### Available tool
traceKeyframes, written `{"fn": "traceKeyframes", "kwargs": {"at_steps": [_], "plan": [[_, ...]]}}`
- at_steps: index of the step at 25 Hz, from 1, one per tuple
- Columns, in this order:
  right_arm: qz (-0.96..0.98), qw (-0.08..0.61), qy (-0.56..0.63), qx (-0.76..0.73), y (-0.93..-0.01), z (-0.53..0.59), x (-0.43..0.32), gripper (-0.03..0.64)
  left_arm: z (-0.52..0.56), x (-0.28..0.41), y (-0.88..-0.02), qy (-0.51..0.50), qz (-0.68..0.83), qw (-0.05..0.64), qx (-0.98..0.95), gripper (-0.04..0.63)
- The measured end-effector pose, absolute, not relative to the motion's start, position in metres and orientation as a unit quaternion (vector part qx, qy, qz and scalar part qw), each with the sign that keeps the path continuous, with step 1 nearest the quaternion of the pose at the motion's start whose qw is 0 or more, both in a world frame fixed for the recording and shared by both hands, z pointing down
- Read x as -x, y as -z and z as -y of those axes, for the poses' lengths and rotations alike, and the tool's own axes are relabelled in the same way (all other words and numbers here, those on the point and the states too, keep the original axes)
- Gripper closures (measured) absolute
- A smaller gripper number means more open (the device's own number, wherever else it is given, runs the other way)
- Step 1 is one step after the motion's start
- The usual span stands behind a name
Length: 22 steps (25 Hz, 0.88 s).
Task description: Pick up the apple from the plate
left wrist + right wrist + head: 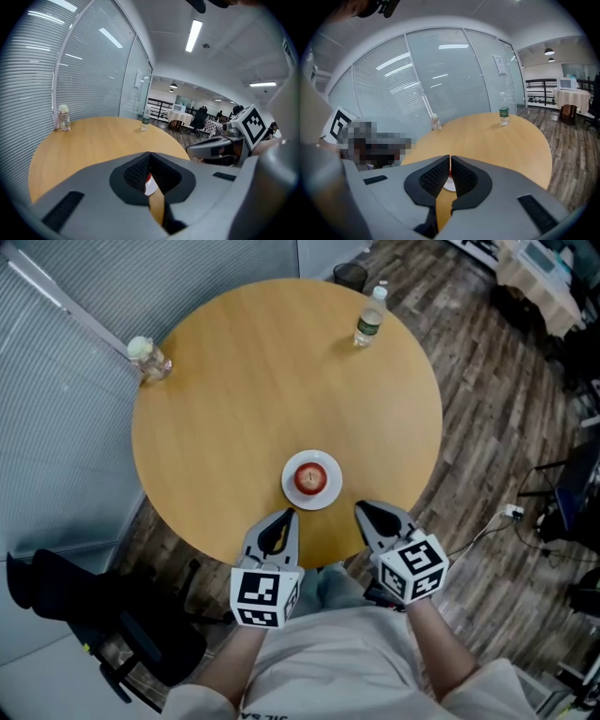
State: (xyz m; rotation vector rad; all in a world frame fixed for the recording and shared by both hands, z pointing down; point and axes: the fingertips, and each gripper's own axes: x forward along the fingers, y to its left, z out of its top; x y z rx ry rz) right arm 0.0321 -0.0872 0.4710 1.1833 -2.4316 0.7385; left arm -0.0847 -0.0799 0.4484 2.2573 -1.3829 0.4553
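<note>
A red apple (310, 477) rests on a small white plate (292, 490) near the front edge of the round wooden table (244, 381). My left gripper (284, 515) hovers just in front and left of the plate, its jaws shut and empty. My right gripper (362, 509) is in front and right of the plate, also shut with nothing in it. In the left gripper view only a sliver of the plate (151, 186) and apple (148, 178) shows past the closed jaws. In the right gripper view the plate (449, 184) peeks out below the jaw tips.
A clear water bottle (370, 319) stands at the table's far right edge. A small jar (149, 356) stands at its far left edge beside the glass wall. A black chair (84, 615) sits on the floor at lower left, and cables lie on the wood floor at right.
</note>
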Motion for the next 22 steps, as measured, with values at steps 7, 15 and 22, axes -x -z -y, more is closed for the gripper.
{"fn": "traceKeyframes", "kwargs": {"at_steps": [7,15,22], "plan": [[0.852,0.177,-0.264,-0.415,-0.482,0.099,-0.031,0.584,0.096,0.083,-0.460,-0.170,0.499,0.229,-0.818,0.594],[0.849,0.190,-0.269,-0.413,-0.493,0.111,-0.031,0.584,0.104,0.078,-0.477,-0.188,0.483,0.222,-0.826,0.594],[0.846,0.200,-0.277,-0.408,-0.506,0.115,-0.028,0.584,0.112,0.083,-0.504,-0.208,0.483,0.237,-0.817,0.592]]}}
